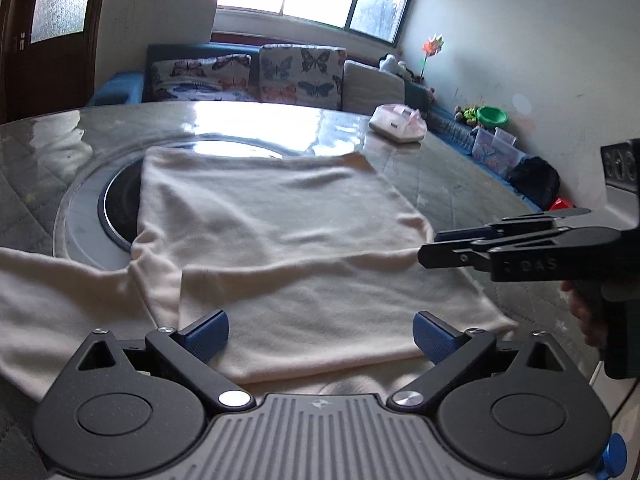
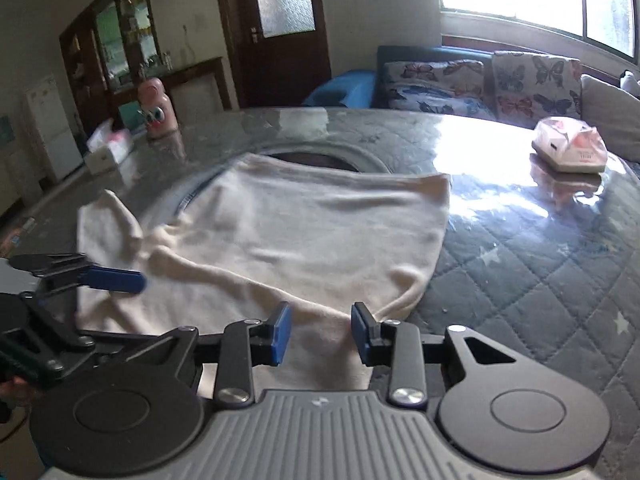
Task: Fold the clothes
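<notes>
A cream garment [image 1: 272,224] lies spread on the table, with its near part folded over into a flat panel [image 1: 320,312]; one sleeve [image 1: 52,292] trails to the left. My left gripper [image 1: 320,336] hovers over the near edge of that panel, open wide, nothing between its pads. My right gripper [image 2: 320,334] is over the garment's [image 2: 300,232] right near corner, jaws partly apart; cloth shows in the gap but the pads do not press it. From the left wrist view the right gripper [image 1: 434,246] comes in from the right, level with the garment's right edge.
The table [image 2: 540,280] has a quilted cover under glass, with a round turntable [image 1: 84,208] partly under the garment. A pink-and-white box [image 2: 568,148] sits at the far right and a pink toy figure [image 2: 158,114] at the far left. A sofa with butterfly cushions [image 1: 300,76] stands behind.
</notes>
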Demonstrator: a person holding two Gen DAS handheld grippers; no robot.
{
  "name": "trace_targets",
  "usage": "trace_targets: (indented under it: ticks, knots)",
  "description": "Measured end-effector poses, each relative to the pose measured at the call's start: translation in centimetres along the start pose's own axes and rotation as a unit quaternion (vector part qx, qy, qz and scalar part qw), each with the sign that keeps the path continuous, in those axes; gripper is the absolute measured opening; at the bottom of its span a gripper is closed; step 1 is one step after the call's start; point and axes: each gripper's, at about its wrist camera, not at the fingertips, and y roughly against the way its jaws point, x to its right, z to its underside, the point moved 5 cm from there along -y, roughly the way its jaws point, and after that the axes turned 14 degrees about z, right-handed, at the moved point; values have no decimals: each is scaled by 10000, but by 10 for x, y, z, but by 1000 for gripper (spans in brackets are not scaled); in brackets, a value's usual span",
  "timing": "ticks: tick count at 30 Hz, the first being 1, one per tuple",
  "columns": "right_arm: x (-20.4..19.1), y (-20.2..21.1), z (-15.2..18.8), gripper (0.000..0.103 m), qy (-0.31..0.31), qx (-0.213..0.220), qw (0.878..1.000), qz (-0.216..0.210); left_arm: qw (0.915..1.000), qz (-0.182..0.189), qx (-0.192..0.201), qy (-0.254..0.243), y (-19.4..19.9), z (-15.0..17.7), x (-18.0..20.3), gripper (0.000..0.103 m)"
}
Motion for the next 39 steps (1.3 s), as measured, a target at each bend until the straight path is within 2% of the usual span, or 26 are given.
trace_targets:
  ticks: [4,10,15,19,24,31,36,39]
  knots:
    - [1,1,-2,31,4,71,10000,17,10000,-31,-28,-8,1,0,1,100]
    - [-15,25,6,31,489,287,9984,-51,10000,-61,36,40,8,1,2,100]
    - [-27,27,24,31,768,158,9969,-114,9999,-57,40,-102,12,9,3,100]
    - [-32,29,25,31,927,185,9955,-70,9999,-67,137,-16,20,7,0,101]
    - [-44,27,13,32,995,229,9944,-265,9991,-249,299,141,34,6,-11,101]
    - [-84,9,-12,32,1136,302,9911,-622,9925,-912,583,560,67,6,-54,101]
    - [-112,-7,-21,32,1195,259,9887,-867,9830,-1454,741,845,88,5,-88,101]
    - [-125,-16,-18,32,1326,120,9868,-918,9740,-1875,844,951,99,2,-109,101]
